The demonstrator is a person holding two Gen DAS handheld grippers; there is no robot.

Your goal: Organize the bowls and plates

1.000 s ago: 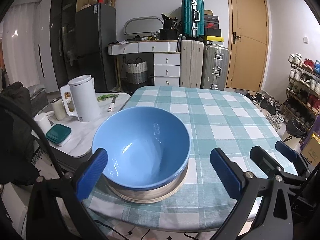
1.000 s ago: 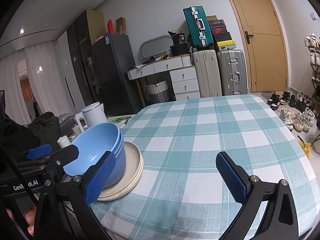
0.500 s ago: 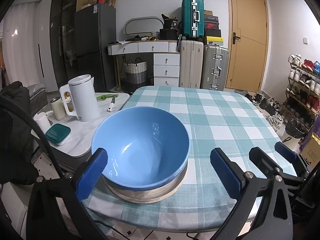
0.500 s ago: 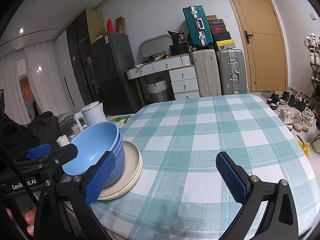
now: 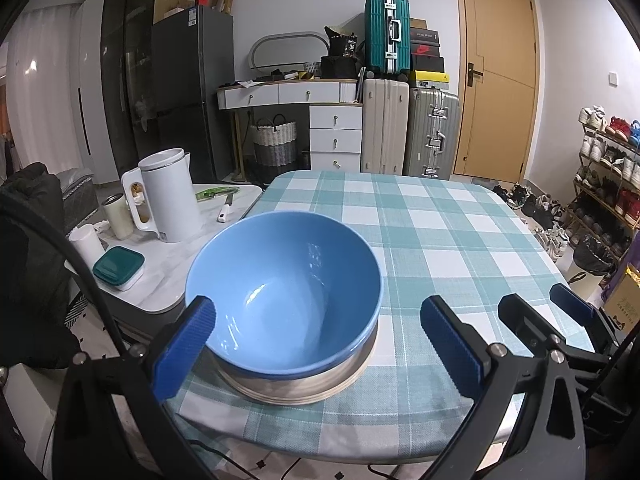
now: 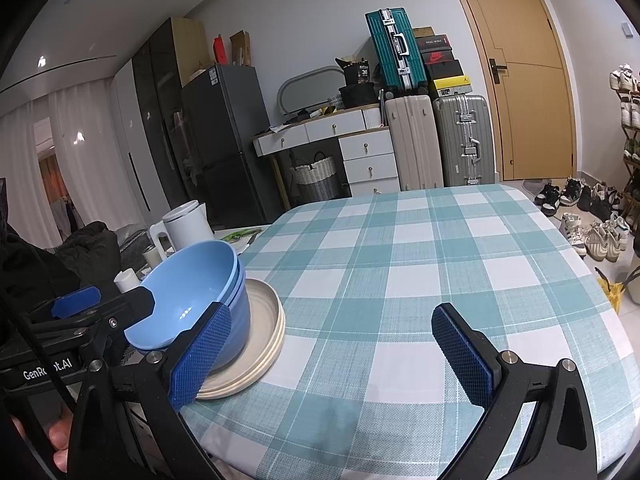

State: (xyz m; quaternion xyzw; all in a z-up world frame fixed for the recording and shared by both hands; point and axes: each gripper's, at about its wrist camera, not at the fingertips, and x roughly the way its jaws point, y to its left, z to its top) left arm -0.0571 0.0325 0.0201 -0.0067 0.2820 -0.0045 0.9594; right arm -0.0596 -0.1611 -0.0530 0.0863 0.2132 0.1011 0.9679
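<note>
Bowls (image 6: 200, 296) nested on plates (image 6: 260, 340) near surface (image 6: 400, 280) edge, stacked for compactness. Left tool (image 5: 316, 344) and right tool (image 6: 332, 356) spread, nothing gripped.

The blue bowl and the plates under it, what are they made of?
The blue bowl looks like glazed ceramic or glossy melamine: it shows bright window glints. The beige plates look matte, with no shine, maybe stoneware or plastic; I cannot tell which.
</note>
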